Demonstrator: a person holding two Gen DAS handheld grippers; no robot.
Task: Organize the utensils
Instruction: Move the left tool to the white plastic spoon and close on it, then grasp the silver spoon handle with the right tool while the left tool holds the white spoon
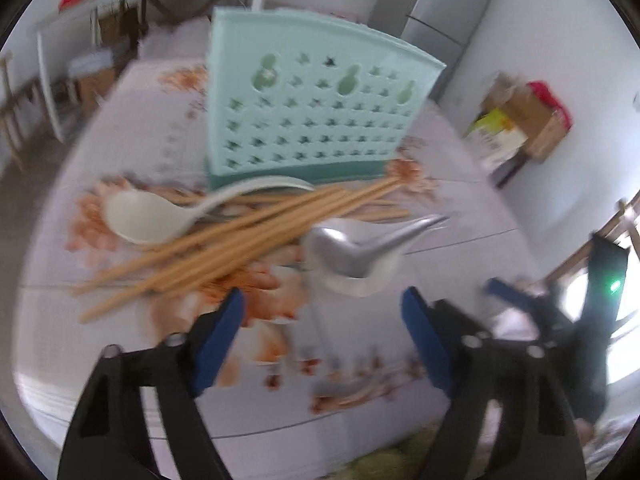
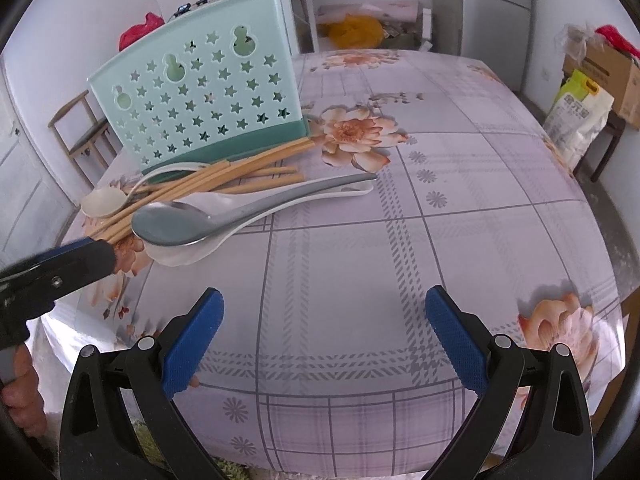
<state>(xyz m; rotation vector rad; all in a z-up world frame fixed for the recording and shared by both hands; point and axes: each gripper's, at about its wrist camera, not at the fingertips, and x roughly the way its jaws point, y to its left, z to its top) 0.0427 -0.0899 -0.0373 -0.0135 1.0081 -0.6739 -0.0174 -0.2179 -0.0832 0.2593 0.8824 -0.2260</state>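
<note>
A mint-green utensil holder [image 1: 312,116] [image 2: 204,96] with star-shaped holes stands upright on the flowered tablecloth [image 2: 360,260]. In front of it lies a heap of wooden chopsticks [image 1: 240,240] [image 2: 224,180], with a small white spoon [image 1: 144,216] [image 2: 104,202] at the left. A metal spoon [image 1: 352,252] [image 2: 180,226] rests in a larger white spoon [image 1: 360,284] [image 2: 180,254]. My left gripper [image 1: 324,300] hangs open just short of these two spoons, nothing between its fingers; one of those fingers [image 2: 92,256] enters the right wrist view from the left. My right gripper [image 2: 325,298] is open over bare cloth.
A grey fridge [image 1: 448,4] stands behind the table. Cardboard boxes [image 1: 532,120] and a printed sack [image 2: 580,120] sit on the floor at the right. A wooden chair [image 2: 80,128] stands beyond the table's left edge. A hand [image 2: 24,392] shows at the lower left.
</note>
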